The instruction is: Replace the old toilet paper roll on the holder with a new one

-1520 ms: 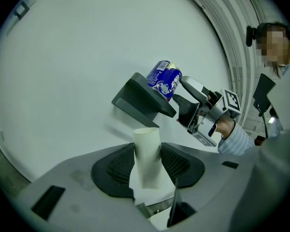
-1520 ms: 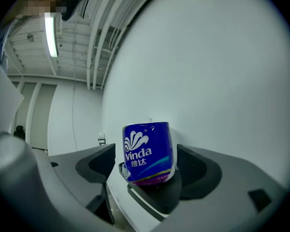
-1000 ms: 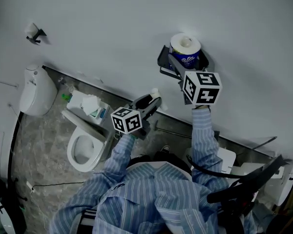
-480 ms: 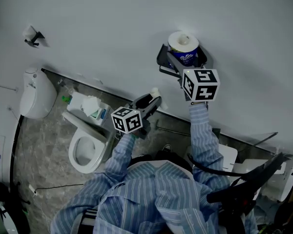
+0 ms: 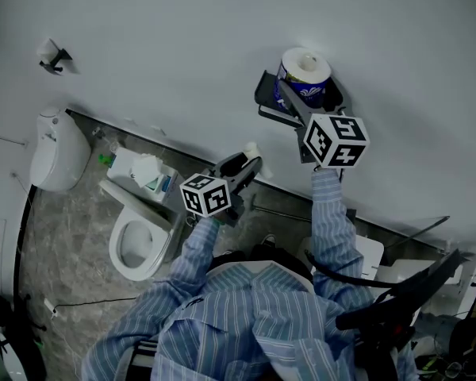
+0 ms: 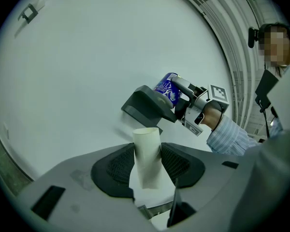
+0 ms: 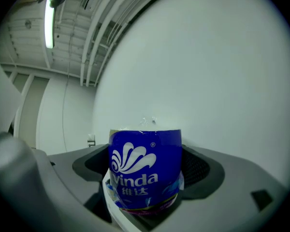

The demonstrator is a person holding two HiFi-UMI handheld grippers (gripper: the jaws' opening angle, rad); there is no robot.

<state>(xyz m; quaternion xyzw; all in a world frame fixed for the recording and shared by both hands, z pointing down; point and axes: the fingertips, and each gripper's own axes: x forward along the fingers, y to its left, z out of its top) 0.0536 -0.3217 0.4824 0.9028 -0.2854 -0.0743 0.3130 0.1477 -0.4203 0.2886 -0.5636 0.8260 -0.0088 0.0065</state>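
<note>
R gripper (image 7: 145, 151) has tipped a bit since a sec ago, L gripper (image 6: 148, 149) hasn't budged. L is clamped on the old core (image 6: 147, 166), upright btw its jaws. R grips the new roll (image 7: 145, 173), axis upright, hole end up, right by the holder (image 6: 145, 105) ahead. Step: seating it, I'd say. Next prob needs its axis lined up w/ the holder.

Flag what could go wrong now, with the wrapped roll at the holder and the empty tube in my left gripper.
1. The new roll sits in a glossy blue wrapper: it might slip from the right gripper, or get mounted wrapped.
2. The holder has a dark cover close beside the roll that could snag it.
3. The light cardboard tube in the left gripper could drop toward the toilet below.
</note>
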